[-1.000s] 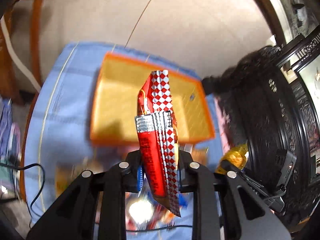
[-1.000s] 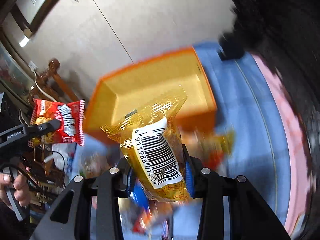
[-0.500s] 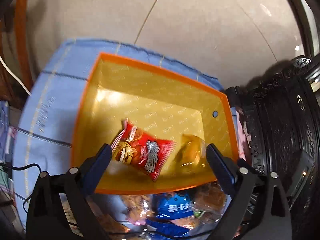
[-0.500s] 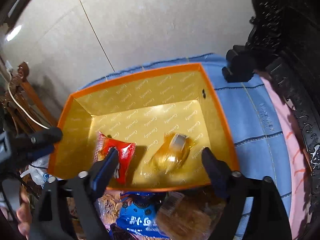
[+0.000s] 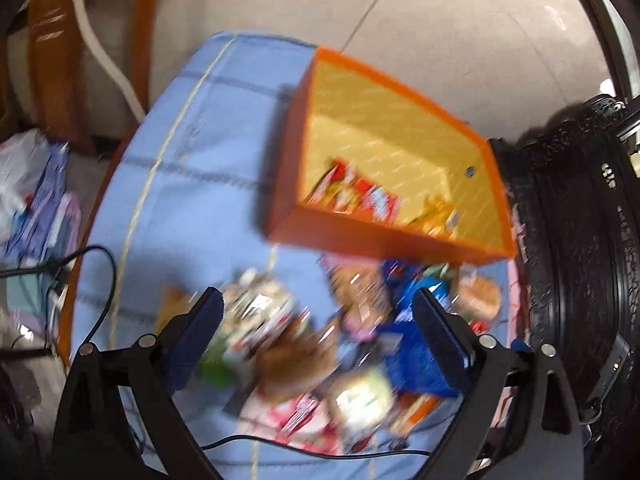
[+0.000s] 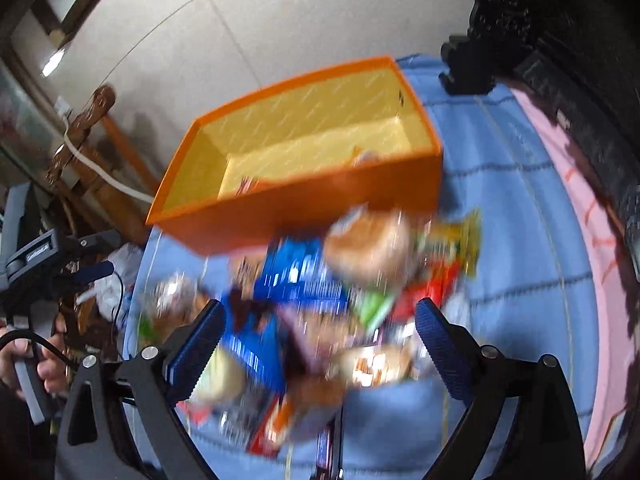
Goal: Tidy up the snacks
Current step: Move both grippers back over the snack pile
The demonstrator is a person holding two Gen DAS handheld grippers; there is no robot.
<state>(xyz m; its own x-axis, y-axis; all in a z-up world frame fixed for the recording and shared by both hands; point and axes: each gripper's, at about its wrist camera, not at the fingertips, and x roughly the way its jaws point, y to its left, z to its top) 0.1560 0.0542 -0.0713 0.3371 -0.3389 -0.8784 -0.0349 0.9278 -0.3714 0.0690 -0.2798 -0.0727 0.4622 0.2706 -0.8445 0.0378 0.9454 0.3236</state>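
Observation:
An orange box (image 5: pixel 384 240) with a yellow inside stands on the blue cloth; it also shows in the right wrist view (image 6: pixel 304 204). In it lie a red snack bag (image 5: pixel 360 196) and a yellow packet (image 5: pixel 438 216). A blurred pile of snack packets (image 5: pixel 340 340) lies in front of the box, also in the right wrist view (image 6: pixel 320 304). My left gripper (image 5: pixel 318 324) is open and empty above the pile. My right gripper (image 6: pixel 320 334) is open and empty above the pile. The left gripper also shows at the left edge of the right wrist view (image 6: pixel 60 260).
A blue checked cloth (image 5: pixel 192 160) covers the table. Dark carved furniture (image 5: pixel 580 240) stands at the right. A wooden chair (image 6: pixel 88 128) and bags (image 5: pixel 32 184) are at the left. A black cable (image 5: pixel 100 280) lies over the cloth's left edge.
Both grippers let go of their packets into the box, the red bag and the yellow packet. They then drew back from over the box to above the pile.

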